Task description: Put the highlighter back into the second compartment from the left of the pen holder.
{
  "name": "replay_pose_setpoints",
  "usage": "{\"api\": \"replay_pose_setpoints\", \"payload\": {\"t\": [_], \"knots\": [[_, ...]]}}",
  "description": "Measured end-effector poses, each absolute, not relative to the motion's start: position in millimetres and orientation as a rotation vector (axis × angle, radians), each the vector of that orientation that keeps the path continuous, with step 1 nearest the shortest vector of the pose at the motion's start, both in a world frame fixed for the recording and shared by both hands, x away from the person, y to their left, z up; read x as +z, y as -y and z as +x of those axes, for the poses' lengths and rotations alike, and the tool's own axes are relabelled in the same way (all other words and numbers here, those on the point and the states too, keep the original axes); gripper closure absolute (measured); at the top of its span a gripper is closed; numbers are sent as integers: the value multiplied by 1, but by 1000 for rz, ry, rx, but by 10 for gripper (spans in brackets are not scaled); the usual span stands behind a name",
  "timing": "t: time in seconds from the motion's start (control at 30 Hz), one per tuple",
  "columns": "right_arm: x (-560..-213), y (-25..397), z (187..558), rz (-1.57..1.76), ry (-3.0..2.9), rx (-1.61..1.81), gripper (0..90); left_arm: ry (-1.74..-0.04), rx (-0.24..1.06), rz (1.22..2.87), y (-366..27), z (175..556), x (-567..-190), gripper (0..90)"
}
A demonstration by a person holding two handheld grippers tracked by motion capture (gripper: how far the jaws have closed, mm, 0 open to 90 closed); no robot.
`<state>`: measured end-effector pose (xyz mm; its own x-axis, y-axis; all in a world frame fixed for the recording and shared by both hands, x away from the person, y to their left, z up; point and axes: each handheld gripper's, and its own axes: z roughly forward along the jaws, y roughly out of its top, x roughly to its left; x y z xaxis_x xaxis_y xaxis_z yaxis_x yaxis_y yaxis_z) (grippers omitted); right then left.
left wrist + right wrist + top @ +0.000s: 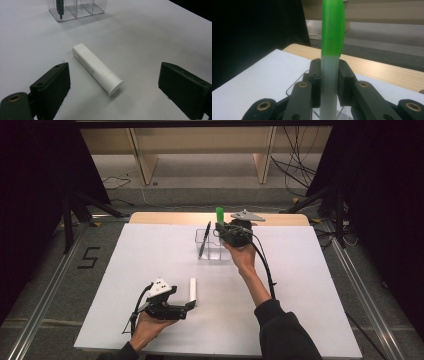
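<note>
The right gripper [227, 227] is clamping a green-capped marker [332, 50] upright over the clear organizer [212, 247], apparently lowering it into a compartment, while the left gripper [187, 304], jaws spread, is lining up on the white tube [96, 67] lying flat on the table [300, 290], which needs closing next.

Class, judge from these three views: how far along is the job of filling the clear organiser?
Done: a black pen already stands in the clear organiser. In hand: the right tool is shut on a green-capped marker, held upright over the organiser. Left: the white tube lies flat on the table, between the open jaws of the left tool, not yet gripped.
</note>
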<state>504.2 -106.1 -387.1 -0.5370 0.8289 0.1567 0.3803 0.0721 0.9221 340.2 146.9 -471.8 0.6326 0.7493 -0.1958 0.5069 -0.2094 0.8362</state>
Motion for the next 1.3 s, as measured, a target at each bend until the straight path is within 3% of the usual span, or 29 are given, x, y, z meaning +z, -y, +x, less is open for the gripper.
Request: {"api": "replay_pose_setpoints", "payload": {"t": [0.57,1.3], "knots": [[-399,83,528,1255,-1913,1406,771,-1002,316,1879,-148,340,-472,102],[-411,76,532,1265,-1941,1354,769,-1016,318,1886,-149,342,-473,102]]}}
